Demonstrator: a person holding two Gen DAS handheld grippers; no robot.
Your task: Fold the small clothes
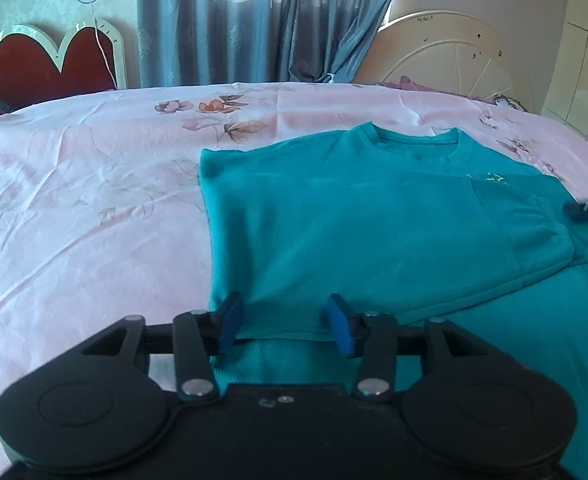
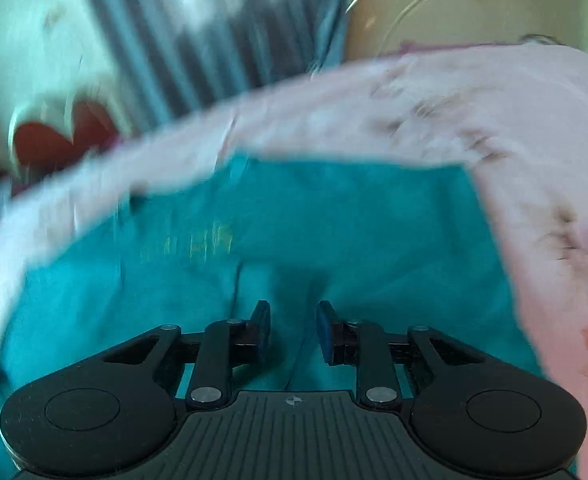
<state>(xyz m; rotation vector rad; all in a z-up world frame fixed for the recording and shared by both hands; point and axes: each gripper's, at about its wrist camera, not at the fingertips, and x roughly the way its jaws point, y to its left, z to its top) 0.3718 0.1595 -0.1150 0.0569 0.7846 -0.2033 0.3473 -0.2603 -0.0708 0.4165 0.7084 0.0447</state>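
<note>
A teal T-shirt [image 1: 374, 216] lies partly folded on a pink flowered bedsheet [image 1: 74, 200], its collar toward the grey curtain [image 1: 230, 20] and its left side already turned in over the chest. The left gripper [image 1: 286, 326] hangs low over the shirt's near hem, tilted down toward the bed, its blue pads [image 1: 230, 320] standing apart with the folded edge lying under the gap; nothing is pinched, so it reads as released. The right gripper [image 2: 294, 332], also angled down, sits over the shirt's other half, just below the pale printed lettering [image 2: 206, 240]. Its pads are narrower set, with a ridge of teal cloth rising in front of them, but that view is smeared by motion and whether the pads press the fabric cannot be told.

The step in hand looks like the second side fold, or the setting down of the first. To do it well, each gripper should take the cloth at matching points along the shirt's edge, one near the hem and one near the shoulder, lift only enough to clear the layer beneath, and carry the flap across in parallel so the crease runs straight from collar to hem. The likely fault is dragging the shirt across the sheet and skewing the fold already made.
</note>
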